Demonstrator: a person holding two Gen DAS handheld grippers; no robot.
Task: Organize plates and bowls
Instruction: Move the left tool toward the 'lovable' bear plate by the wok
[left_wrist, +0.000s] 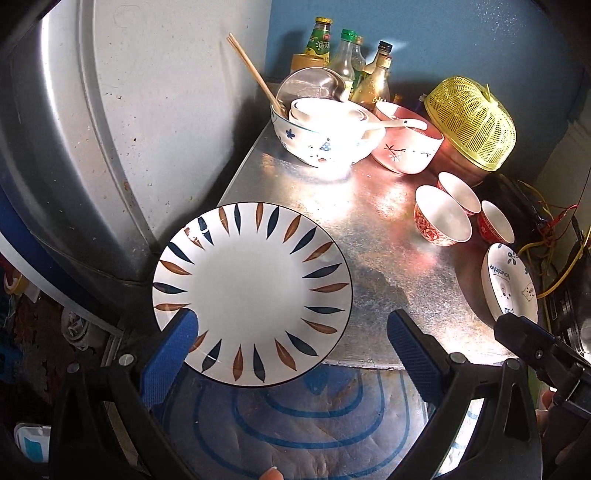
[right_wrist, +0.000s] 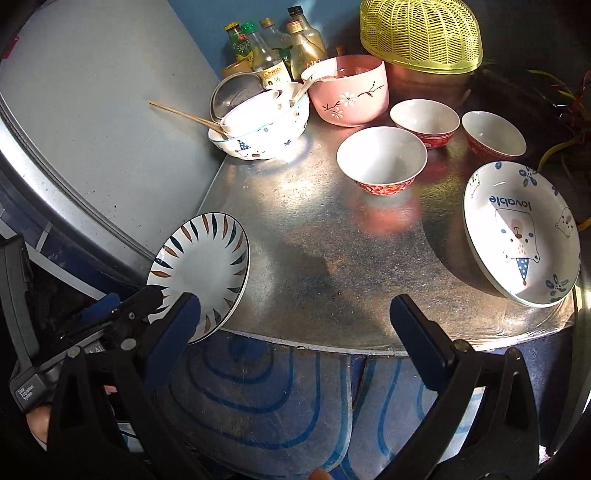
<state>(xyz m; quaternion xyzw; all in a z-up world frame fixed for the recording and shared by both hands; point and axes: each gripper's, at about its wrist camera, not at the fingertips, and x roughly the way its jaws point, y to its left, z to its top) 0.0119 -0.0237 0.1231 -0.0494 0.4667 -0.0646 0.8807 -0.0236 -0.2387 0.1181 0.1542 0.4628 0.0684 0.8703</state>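
Galvanised tabletop (right_wrist: 332, 266) w/ both grippers spread & empty: left gripper (left_wrist: 291, 343) frames leaf-pattern plate (left_wrist: 251, 295) overhanging front-left edge, right gripper (right_wrist: 295, 325) faces "lovable" plate (right_wrist: 521, 236) at right — pickup step likely, next needs jaws closing on a rim.

We see a shiny metal counter (right_wrist: 314, 229) with glass bottles (right_wrist: 273, 55) clustered at its back corner before a blue wall (left_wrist: 461, 37). A yellow plastic colander (right_wrist: 421, 33) lies upturned beside them. Chopsticks (right_wrist: 184, 115) jut leftward, and tangled wires (left_wrist: 554, 236) lie off the right edge.
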